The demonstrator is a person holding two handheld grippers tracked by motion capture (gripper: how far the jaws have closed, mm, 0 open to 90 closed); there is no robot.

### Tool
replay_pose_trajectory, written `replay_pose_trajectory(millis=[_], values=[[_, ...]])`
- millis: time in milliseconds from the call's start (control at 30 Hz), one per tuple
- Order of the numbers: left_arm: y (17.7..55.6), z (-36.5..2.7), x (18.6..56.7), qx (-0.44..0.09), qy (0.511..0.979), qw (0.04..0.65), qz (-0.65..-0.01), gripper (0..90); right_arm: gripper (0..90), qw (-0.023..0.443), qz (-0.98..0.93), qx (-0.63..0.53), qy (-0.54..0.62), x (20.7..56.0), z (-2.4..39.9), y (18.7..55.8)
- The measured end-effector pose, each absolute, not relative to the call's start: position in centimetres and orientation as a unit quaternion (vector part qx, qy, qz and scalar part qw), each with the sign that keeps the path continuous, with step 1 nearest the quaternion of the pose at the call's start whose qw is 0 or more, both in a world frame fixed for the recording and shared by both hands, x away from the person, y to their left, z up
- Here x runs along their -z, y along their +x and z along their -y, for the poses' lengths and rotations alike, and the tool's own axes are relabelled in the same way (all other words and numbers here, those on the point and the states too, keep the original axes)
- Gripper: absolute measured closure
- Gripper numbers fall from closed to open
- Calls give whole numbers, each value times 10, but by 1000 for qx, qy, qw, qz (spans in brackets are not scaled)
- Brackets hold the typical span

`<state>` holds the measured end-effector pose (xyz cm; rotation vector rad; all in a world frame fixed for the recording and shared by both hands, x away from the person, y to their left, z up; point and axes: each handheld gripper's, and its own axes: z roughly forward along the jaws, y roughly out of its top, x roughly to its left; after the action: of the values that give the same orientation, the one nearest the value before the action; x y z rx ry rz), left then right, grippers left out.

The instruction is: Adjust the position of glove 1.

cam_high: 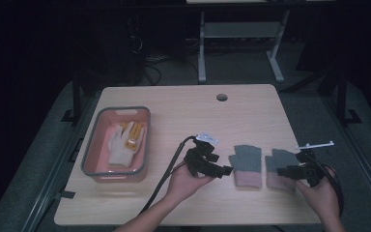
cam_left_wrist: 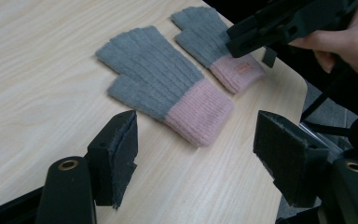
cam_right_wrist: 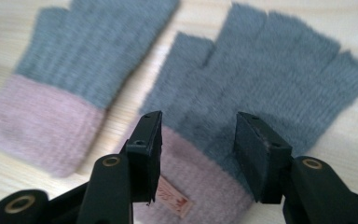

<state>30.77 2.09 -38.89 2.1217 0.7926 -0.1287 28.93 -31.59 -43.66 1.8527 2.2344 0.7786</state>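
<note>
Two grey fingerless gloves with pink cuffs lie flat, side by side, near the front right of the wooden table. My left gripper is open just left of the left glove, nothing between its jaws. In the left gripper view that glove lies ahead of the left gripper, cuff nearest. My right gripper hovers open over the right glove. In the right gripper view the right gripper straddles the cuff edge of that glove; its pads do not press it. A small label shows on the cuff.
A pink basin with a grey rim stands at the table's left, holding white and yellow work gloves. A round cable hole sits near the far edge. The table's right edge runs close beside the right glove.
</note>
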Motion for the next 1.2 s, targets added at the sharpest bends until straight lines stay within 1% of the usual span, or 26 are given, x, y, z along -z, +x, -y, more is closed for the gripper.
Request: replay_pose_trajectory(millis=[133, 233, 433, 600, 833, 1033, 1200], values=[[308, -20, 389, 59, 845, 427, -317, 306, 520, 70, -743, -249, 618, 445, 316, 290], [308, -18, 389, 61, 844, 429, -316, 304, 523, 54, -749, -236, 617, 445, 316, 293], [306, -14, 392, 62, 845, 426, -317, 302, 543, 51, -762, -210, 611, 444, 311, 299], [305, -10, 399, 65, 850, 420, -313, 300, 578, 66, -761, -203, 613, 444, 306, 297], [301, -8, 408, 76, 848, 419, -315, 297, 666, 61, -755, -207, 619, 444, 306, 297], [302, -11, 409, 74, 848, 418, -317, 297, 783, 55, -749, -212, 626, 444, 308, 299], [301, -11, 410, 77, 844, 424, -320, 296, 815, 49, -742, -217, 632, 444, 310, 300]])
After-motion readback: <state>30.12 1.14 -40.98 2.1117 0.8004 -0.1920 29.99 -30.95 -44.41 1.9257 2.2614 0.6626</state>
